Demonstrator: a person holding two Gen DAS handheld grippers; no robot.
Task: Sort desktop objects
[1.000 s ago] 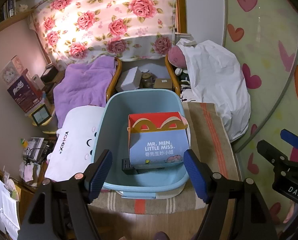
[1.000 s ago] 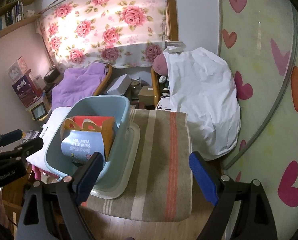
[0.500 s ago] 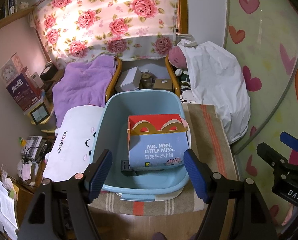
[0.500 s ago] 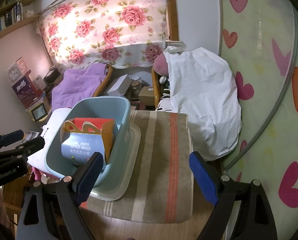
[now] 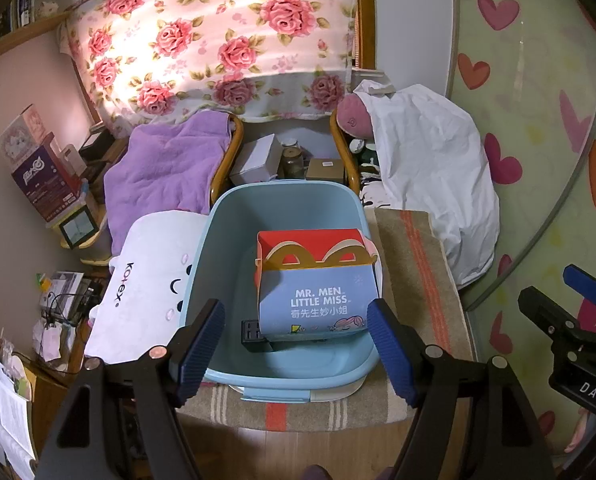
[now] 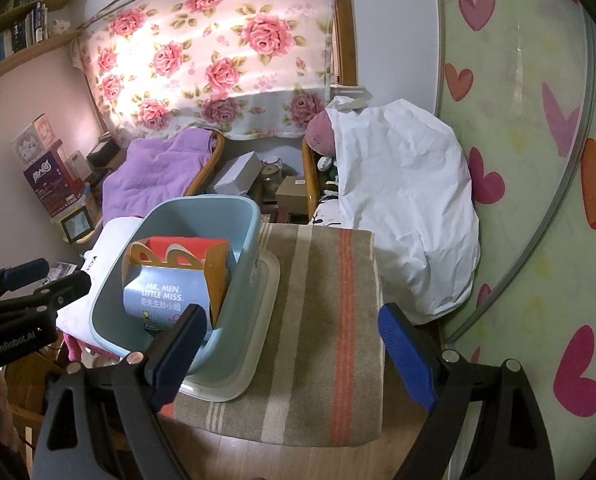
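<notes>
A light blue plastic bin (image 5: 225, 248) (image 6: 241, 240) stands on a striped brown cloth (image 5: 418, 264) (image 6: 318, 320). Inside it sits a blue and red cardboard meal box (image 5: 314, 296) (image 6: 165, 288) with yellow handles, and a small black item (image 5: 251, 336) lies beside it on the bin floor. My left gripper (image 5: 295, 344) hovers open above the bin's near rim with nothing between its blue pads. To the right of the bin, my right gripper (image 6: 287, 348) hangs open over the cloth, empty. The bin rests on a cream lid or tray (image 6: 265, 320).
A white Kotex pillow (image 5: 149, 280) lies left of the bin, a purple blanket (image 5: 165, 164) behind it. A white bag (image 6: 402, 208) is slumped at the right against a heart-patterned panel. Boxes and a jar (image 5: 291, 160) sit behind the bin. A cluttered shelf (image 5: 57, 300) is at the left.
</notes>
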